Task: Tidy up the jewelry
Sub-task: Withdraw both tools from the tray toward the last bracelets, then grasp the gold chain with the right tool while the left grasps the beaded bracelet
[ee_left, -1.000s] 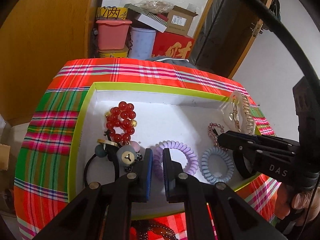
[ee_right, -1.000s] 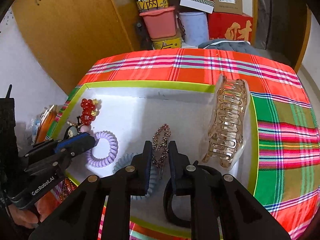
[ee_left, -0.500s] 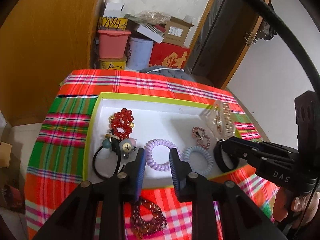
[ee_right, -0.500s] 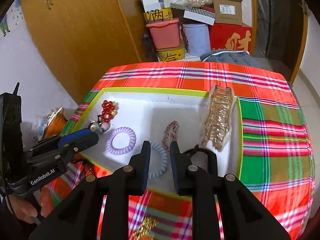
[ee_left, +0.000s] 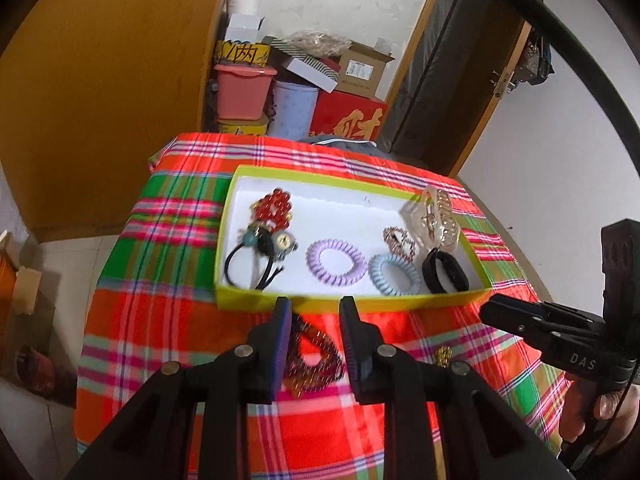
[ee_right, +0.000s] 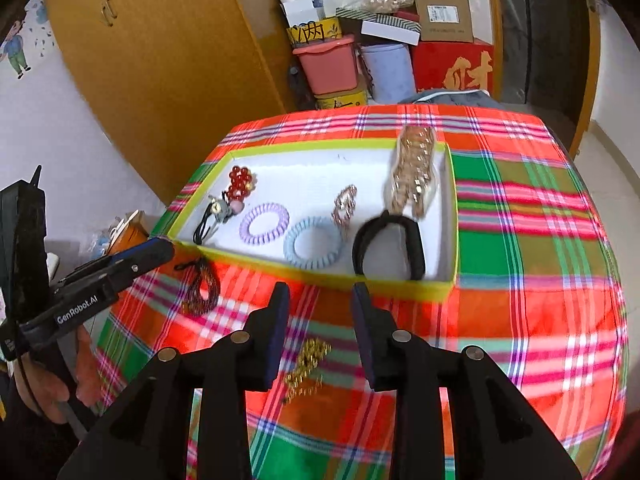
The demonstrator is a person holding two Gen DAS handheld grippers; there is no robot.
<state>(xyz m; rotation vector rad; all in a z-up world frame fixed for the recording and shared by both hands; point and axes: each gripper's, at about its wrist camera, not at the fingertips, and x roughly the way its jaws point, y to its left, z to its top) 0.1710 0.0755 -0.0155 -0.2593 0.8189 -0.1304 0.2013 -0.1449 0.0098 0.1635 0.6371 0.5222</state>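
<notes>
Green-rimmed tray [ee_left: 240, 296] on plaid cloth [ee_left: 168, 320] holds red beads, purple coil tie [ee_left: 336, 258], blue coil tie [ee_left: 394, 274], black band, clear claw clip [ee_right: 414, 164]. Outside the tray's near wall: dark bead bracelet [ee_left: 314, 360], gold chain [ee_right: 306, 366]. Left gripper [ee_left: 314, 320] and right gripper [ee_right: 320, 304] both empty, jaws apart, just been opening.

Box on the table

The box [ee_right: 447, 286] holds hair ties [ee_right: 264, 223] and a claw clip [ee_right: 414, 168]; before it on the table [ee_right: 532, 280] lie a beaded bracelet [ee_right: 202, 286] and a small chain [ee_right: 306, 364].
</notes>
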